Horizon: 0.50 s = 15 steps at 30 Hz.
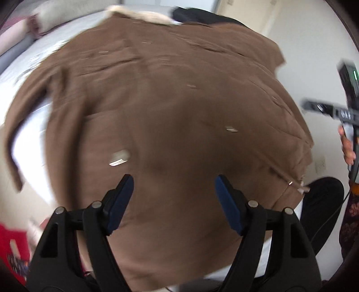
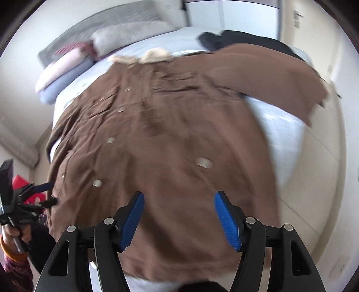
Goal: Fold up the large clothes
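Observation:
A large brown coat (image 1: 170, 107) with a pale furry collar (image 1: 143, 14) lies spread flat on a bed, sleeves out to both sides; it also fills the right wrist view (image 2: 170, 139). My left gripper (image 1: 174, 186) is open and empty above the coat's lower hem. My right gripper (image 2: 178, 203) is open and empty above the hem too. The right gripper shows at the far right of the left wrist view (image 1: 314, 105), and the left gripper at the far left of the right wrist view (image 2: 44, 195). Both views are blurred.
The bed (image 2: 282, 139) has a pale sheet, with pillows (image 2: 125, 36) and folded blankets (image 2: 65, 67) at its head. A black garment (image 2: 233, 38) lies beyond the coat. A red object (image 1: 11, 244) is at the left. Light floor (image 1: 314, 56) runs along the right.

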Available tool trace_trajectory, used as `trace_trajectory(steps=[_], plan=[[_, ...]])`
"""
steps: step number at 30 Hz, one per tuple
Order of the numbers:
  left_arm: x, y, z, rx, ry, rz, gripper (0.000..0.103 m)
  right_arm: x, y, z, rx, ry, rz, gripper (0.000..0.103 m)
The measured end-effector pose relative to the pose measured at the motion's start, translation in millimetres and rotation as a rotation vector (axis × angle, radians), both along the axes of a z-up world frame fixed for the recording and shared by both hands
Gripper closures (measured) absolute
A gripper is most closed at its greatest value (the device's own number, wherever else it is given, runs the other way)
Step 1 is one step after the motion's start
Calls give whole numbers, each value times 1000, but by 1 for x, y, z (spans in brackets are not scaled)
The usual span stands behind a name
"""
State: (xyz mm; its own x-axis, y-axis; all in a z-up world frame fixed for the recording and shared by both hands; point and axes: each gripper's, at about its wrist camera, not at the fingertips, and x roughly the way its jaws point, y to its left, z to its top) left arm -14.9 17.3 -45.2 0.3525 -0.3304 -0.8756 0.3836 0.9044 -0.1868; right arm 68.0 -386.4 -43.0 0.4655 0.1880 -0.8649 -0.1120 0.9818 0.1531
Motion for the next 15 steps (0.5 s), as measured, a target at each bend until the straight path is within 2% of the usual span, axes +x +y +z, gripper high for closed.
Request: trace_trajectory(steps=[2, 3, 4, 5, 8, 10, 12, 15], plan=[[-2, -27, -16, 30, 79, -94, 27, 15, 27, 4, -17, -5, 48, 37], [-6, -36, -22, 68, 78, -125, 27, 22, 38, 6, -27, -5, 67, 37], [-13, -39, -19, 87, 22, -138, 27, 26, 45, 7, -37, -3, 82, 37], [-18, -40, -15, 101, 9, -169, 27, 29, 47, 3, -42, -2, 92, 37], [-19, -29, -2, 61, 132, -250, 27, 45, 55, 7, -57, 4, 109, 37], [-11, -18, 11, 43, 156, -254, 27, 61, 56, 11, -47, 9, 107, 37], [9, -10, 31, 58, 112, -229, 27, 84, 51, 21, -35, 11, 91, 37], [73, 7, 67, 85, 34, -115, 27, 118, 45, 40, -11, 5, 65, 37]])
